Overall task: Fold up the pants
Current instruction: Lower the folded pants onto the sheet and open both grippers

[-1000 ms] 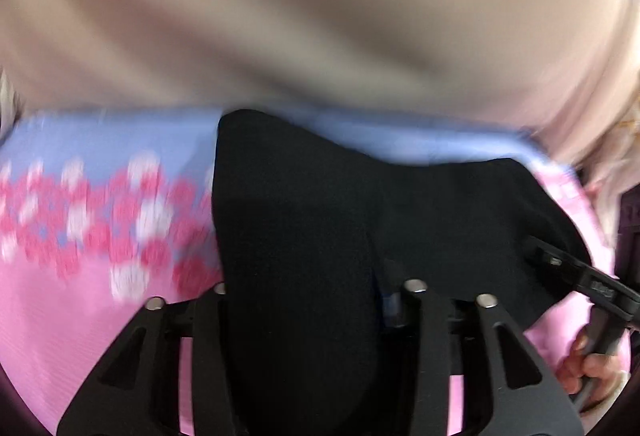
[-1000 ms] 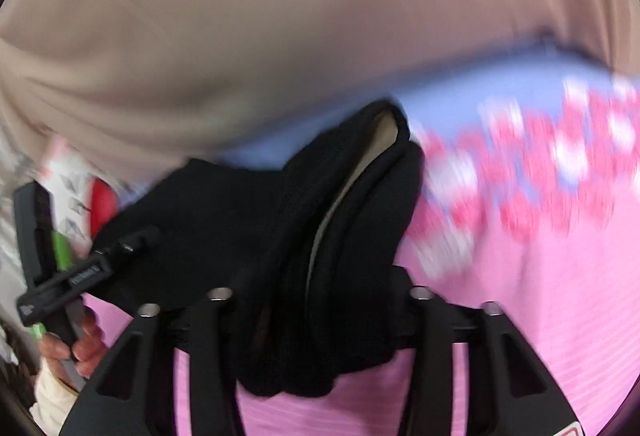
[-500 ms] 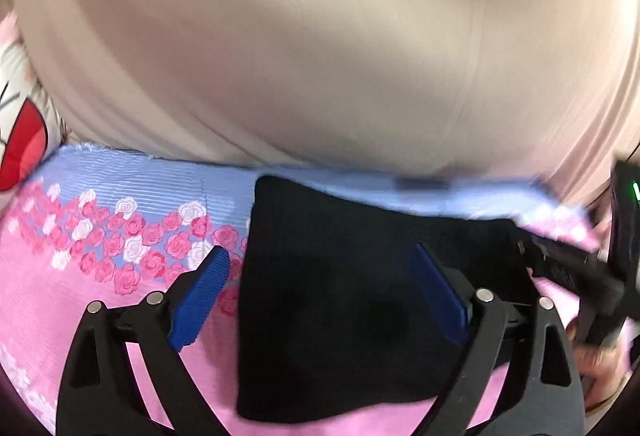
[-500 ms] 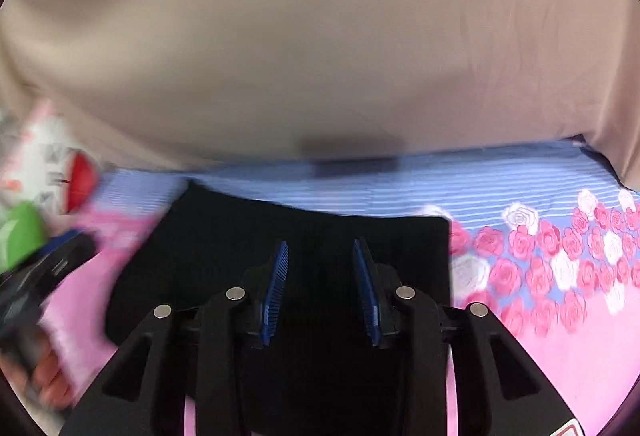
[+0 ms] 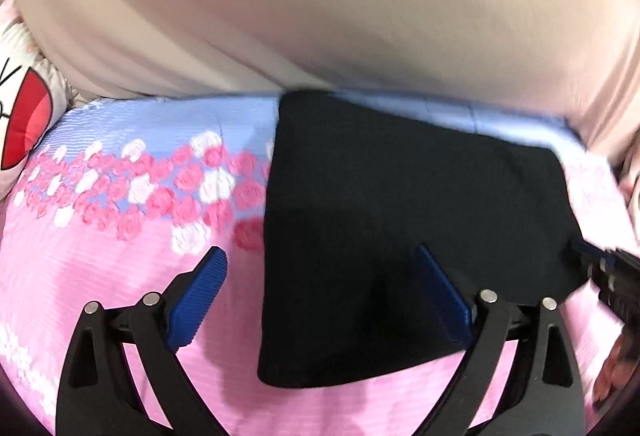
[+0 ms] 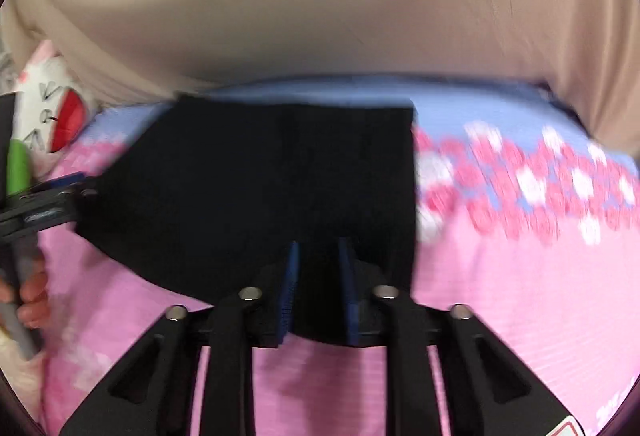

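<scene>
The black pants (image 5: 400, 220) lie folded into a flat rectangle on the pink bedsheet (image 5: 100, 276); they also show in the right wrist view (image 6: 280, 188). My left gripper (image 5: 320, 296) is wide open over the pants' near left edge, holding nothing. My right gripper (image 6: 318, 276) is open with a narrow gap between its blue pads, just above the pants' near edge. The right gripper's tip shows at the right of the left wrist view (image 5: 612, 276), and the left gripper's tip shows at the left of the right wrist view (image 6: 48, 204).
The sheet has a band of pink and white roses (image 5: 160, 188) and a blue strip (image 6: 480, 108) along the far side. A beige curtain (image 5: 320, 8) hangs behind the bed. A white cushion with a red mark (image 5: 24, 116) lies at the far left.
Both grippers held bunched black cloth a second ago; they have let go and opened, and the pants now lie flat. Both grippers have drawn back slightly.
</scene>
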Demonstrator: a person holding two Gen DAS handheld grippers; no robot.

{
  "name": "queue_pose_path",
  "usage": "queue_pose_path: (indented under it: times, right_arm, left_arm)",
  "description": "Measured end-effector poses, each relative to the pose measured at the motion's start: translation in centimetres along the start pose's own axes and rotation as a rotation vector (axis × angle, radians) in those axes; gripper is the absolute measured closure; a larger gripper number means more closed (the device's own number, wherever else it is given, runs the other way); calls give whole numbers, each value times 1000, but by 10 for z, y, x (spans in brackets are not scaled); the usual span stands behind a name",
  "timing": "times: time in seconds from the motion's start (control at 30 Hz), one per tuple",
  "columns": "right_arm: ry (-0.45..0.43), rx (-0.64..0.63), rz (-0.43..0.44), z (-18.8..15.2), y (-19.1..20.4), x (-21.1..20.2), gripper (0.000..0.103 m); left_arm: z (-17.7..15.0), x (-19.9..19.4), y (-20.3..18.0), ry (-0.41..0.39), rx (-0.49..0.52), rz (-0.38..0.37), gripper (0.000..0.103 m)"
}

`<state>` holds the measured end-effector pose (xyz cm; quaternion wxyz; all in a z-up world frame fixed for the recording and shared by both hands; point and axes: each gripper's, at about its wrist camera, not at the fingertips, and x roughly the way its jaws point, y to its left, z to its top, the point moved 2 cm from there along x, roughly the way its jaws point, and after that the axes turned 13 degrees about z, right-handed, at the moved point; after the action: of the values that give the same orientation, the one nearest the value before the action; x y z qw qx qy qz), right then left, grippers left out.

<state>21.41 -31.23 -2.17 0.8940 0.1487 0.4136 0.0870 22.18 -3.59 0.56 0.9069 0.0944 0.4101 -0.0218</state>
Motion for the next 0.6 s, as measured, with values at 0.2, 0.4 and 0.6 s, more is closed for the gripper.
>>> queue_pose_path:
  times: [0.2, 0.4, 0.6]
  right_arm:
    - [-55, 49, 20, -12, 12, -39, 86]
    - [-53, 128, 8, -20, 3, -40, 78]
    - [-3, 28, -54, -16, 17, -18, 80]
  left_arm:
    - [-17, -8, 5, 30, -25, -1, 11]
    - [-27, -28, 2, 19, 8, 13, 11]
    - [-30, -41, 4, 5, 13, 17, 11]
